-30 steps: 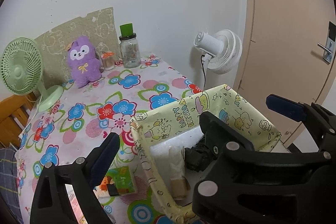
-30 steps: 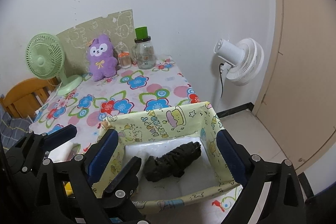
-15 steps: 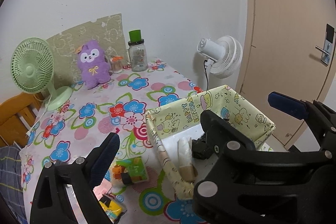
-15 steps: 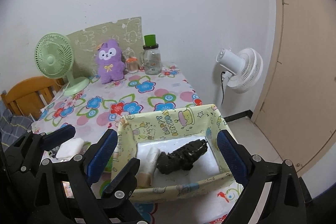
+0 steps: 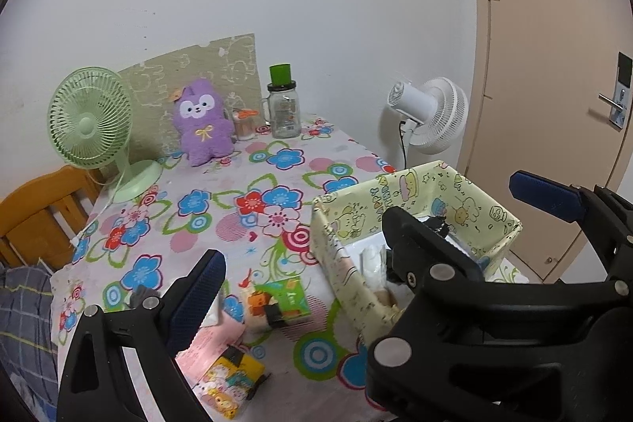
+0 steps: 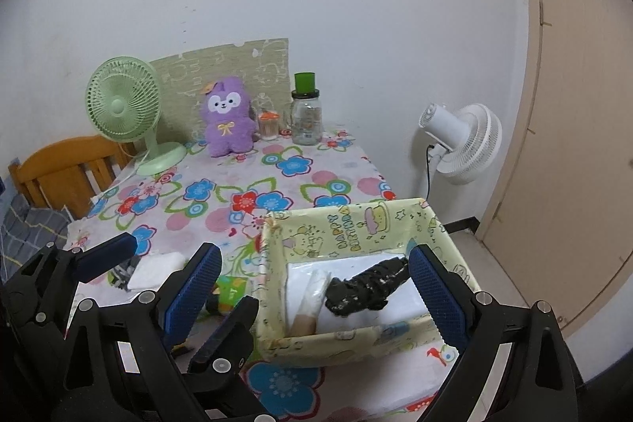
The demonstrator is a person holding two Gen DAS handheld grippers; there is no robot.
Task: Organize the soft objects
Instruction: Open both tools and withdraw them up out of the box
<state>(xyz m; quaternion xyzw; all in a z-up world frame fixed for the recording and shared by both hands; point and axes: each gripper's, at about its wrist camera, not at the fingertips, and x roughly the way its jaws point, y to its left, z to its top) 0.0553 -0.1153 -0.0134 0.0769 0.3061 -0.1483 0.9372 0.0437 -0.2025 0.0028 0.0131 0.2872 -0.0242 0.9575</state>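
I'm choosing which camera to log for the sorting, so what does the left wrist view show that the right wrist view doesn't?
Only the left wrist view shows the door handle and the pink and yellow packets near the table's front edge. Only the right wrist view shows the black soft object in the box clearly, plus a white folded pad. Both show the yellow box, purple plush and green fan.

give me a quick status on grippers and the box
Both grippers open, empty. Black fuzzy soft toy and white roll lie inside yellow cartoon-print box. Small packets loose on floral tablecloth.
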